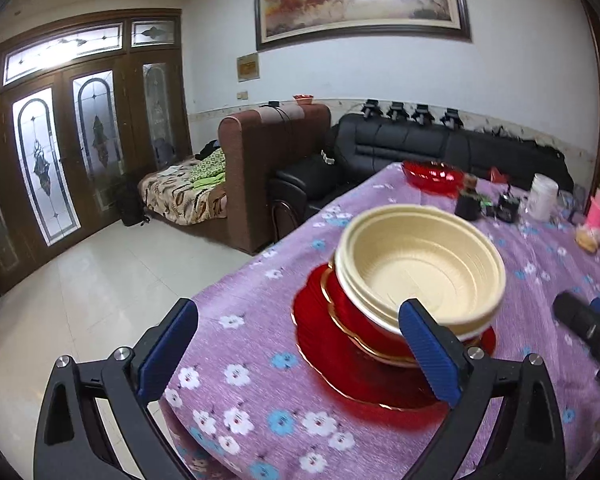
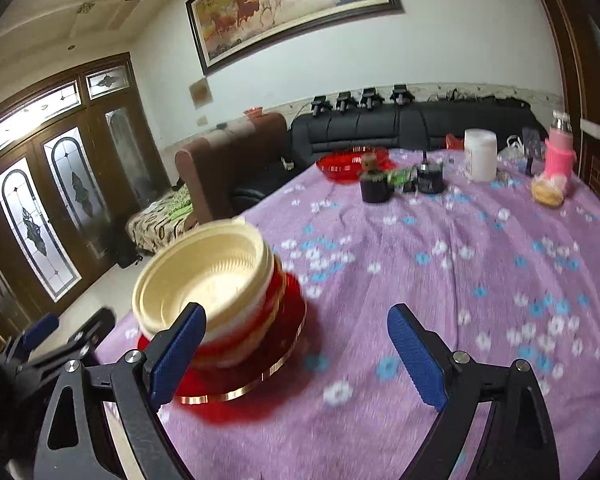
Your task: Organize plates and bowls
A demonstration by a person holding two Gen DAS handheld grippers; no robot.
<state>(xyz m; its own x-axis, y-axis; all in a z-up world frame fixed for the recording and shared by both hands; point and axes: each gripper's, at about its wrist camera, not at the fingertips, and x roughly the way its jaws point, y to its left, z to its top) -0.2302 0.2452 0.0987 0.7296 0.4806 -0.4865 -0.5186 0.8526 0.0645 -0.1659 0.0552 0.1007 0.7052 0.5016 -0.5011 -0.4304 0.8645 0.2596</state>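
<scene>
Cream bowls [image 1: 420, 268] top red plates [image 1: 364, 368]; only right view shows both tongs [image 2: 296, 356] [image 2: 40, 332] released.

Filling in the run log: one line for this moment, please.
left gripper: open, empty | right gripper: open, empty | cream bowls stacked on red plates

Cream bowls [image 1: 420, 264] nested upright, stacked on red plates [image 1: 364, 372]; near table edge
</scene>
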